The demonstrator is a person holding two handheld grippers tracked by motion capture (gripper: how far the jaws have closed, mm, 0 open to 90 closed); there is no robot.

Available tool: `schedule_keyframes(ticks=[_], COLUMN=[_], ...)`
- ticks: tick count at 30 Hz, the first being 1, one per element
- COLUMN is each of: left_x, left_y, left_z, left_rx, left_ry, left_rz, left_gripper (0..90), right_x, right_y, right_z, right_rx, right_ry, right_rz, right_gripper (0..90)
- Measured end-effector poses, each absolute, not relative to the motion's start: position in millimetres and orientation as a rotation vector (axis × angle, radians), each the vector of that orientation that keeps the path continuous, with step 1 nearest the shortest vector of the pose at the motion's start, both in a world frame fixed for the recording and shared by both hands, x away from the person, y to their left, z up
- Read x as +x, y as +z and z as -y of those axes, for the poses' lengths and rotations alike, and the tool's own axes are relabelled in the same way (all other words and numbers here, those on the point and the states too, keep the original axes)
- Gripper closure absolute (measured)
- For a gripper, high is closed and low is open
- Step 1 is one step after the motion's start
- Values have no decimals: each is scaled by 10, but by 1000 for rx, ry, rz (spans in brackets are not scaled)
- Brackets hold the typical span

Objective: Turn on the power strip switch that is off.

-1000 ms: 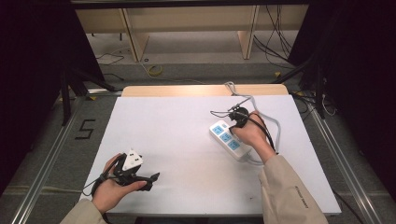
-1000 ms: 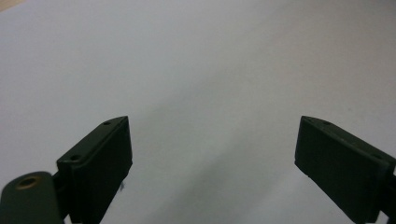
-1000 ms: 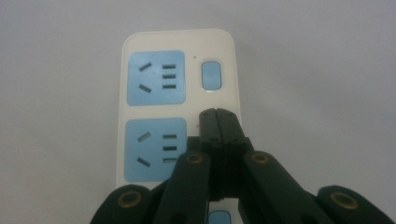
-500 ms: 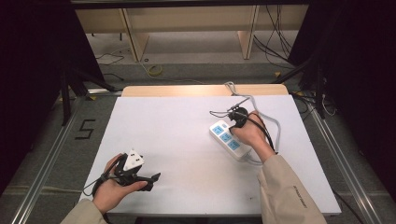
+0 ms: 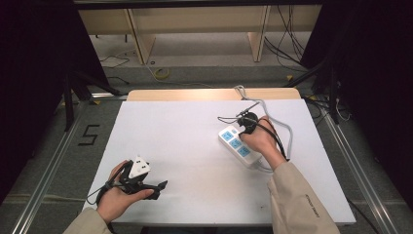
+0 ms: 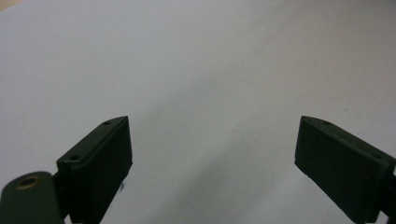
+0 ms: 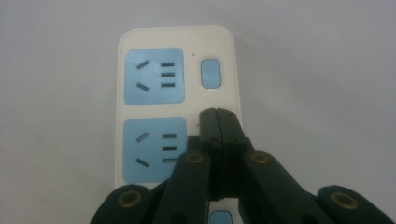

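Note:
A white power strip (image 5: 235, 144) with blue sockets lies slantwise on the white table (image 5: 185, 141), right of centre. My right gripper (image 5: 243, 127) is shut with nothing between its jaws. In the right gripper view its closed tips (image 7: 218, 115) rest over the power strip (image 7: 154, 39), just below the blue switch (image 7: 210, 73) of the end socket (image 7: 154, 75). At the table's front left, my left gripper (image 5: 161, 185) is held low. In the left gripper view the left gripper (image 6: 212, 154) stands open over bare white table (image 6: 210, 60).
The strip's grey cable (image 5: 288, 131) loops at the right and runs off the far edge. A thin black wire (image 5: 225, 118) lies behind the strip. A wooden strip (image 5: 195, 94) borders the table's far side. Shelving and floor cables (image 5: 287, 44) stand beyond.

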State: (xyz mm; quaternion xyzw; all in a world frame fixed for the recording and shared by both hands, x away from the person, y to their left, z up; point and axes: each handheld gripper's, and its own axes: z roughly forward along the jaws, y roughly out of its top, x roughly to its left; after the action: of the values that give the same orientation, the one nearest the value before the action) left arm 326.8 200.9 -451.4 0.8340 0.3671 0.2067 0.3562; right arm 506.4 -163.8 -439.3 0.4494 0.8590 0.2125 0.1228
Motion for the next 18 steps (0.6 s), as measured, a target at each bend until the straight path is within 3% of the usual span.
schedule_keyframes(ticks=[18], left_x=[3271], left_y=[-4515], left_z=[-2014], left_rx=[2153], left_ry=[535], left_rz=[-949], left_gripper=[108], right_x=[5047], right_y=[-4399], right_z=[1643], right_rx=[1297], right_ry=[631], right_rz=[-2497], right_gripper=[900])
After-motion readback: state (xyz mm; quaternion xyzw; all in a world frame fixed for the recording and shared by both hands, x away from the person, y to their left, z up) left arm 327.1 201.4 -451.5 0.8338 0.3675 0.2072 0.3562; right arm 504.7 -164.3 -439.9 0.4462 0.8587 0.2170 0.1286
